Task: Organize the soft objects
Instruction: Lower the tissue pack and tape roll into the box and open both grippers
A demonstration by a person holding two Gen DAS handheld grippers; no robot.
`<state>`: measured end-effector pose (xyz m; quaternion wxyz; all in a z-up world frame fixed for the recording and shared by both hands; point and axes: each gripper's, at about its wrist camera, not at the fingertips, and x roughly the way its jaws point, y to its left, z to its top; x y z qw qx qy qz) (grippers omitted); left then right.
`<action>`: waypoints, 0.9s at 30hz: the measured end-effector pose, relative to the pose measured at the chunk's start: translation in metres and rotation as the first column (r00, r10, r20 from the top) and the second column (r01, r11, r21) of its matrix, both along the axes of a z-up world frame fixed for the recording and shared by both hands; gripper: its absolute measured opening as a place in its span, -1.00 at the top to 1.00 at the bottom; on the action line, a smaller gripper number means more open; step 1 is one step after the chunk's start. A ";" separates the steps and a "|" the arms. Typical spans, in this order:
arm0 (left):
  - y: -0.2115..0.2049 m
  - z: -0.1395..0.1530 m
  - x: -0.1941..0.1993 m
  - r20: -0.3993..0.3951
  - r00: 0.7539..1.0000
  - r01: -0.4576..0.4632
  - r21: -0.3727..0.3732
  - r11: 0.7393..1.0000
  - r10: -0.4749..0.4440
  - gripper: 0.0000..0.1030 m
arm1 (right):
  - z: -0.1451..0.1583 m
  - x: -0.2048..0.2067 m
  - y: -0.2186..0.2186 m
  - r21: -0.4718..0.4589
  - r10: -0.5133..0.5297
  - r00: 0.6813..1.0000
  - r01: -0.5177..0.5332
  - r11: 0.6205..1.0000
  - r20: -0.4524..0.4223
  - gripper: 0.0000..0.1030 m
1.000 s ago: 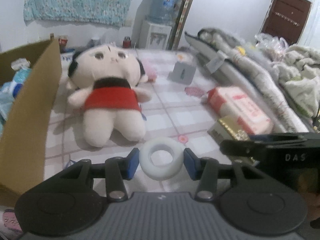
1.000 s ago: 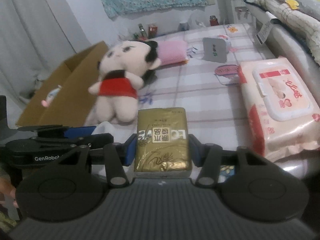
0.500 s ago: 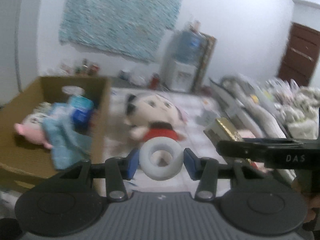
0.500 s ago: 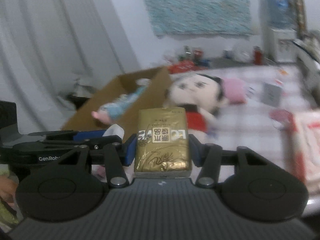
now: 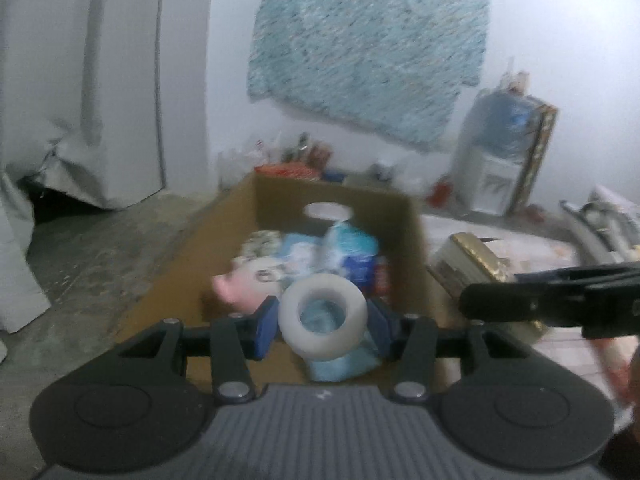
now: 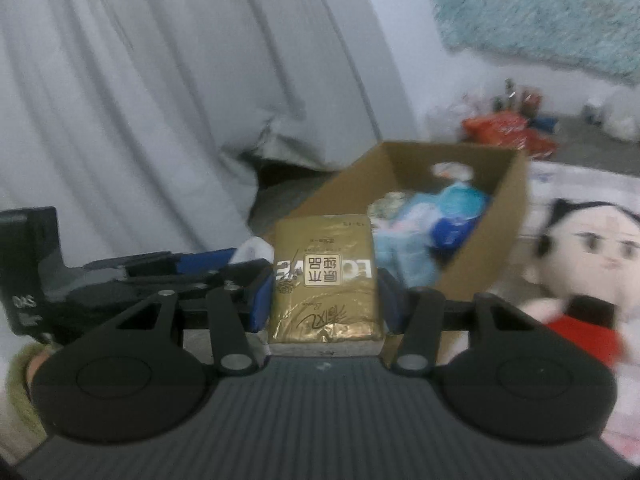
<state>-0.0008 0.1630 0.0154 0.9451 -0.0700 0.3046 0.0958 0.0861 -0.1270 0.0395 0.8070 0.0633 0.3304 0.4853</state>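
both claws have swung left off the bed since 1 s ago & now face the cardboard box (image 5: 404, 216), w/ the doll (image 6: 588, 264) out at the right edge. left claw (image 5: 322, 325) is clamped on the white foam ring (image 5: 322, 322), held over the box's near end, above a blue cloth & pink plush inside. right claw (image 6: 324, 300) grips the gold tissue pack (image 6: 325, 280) just short of the box. frames blurry.
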 end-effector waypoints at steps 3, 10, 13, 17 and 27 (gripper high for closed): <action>0.023 -0.016 0.021 -0.056 0.998 -0.016 0.025 1.000 0.018 0.04 | -0.006 0.021 0.044 -0.032 0.040 0.998 -0.041 0.999 -0.043 0.00; 0.065 -0.052 0.066 -0.209 0.977 -0.022 0.062 0.998 0.034 0.04 | -0.045 0.077 0.137 -0.127 0.055 0.973 -0.085 0.988 -0.225 0.00; 0.065 -0.060 0.076 -0.252 0.968 0.029 0.121 0.992 0.002 0.04 | -0.067 0.098 0.162 -0.186 0.022 0.951 -0.083 0.979 -0.310 0.00; 0.062 -0.075 0.089 -0.328 0.943 0.115 0.187 0.976 -0.049 0.04 | -0.089 0.113 0.180 -0.245 -0.019 0.912 -0.090 0.965 -0.409 -0.01; 0.067 -0.092 0.102 -0.435 0.899 0.174 0.238 0.956 -0.056 -0.07 | -0.129 0.123 0.204 -0.308 -0.088 0.839 -0.097 0.946 -0.537 -0.05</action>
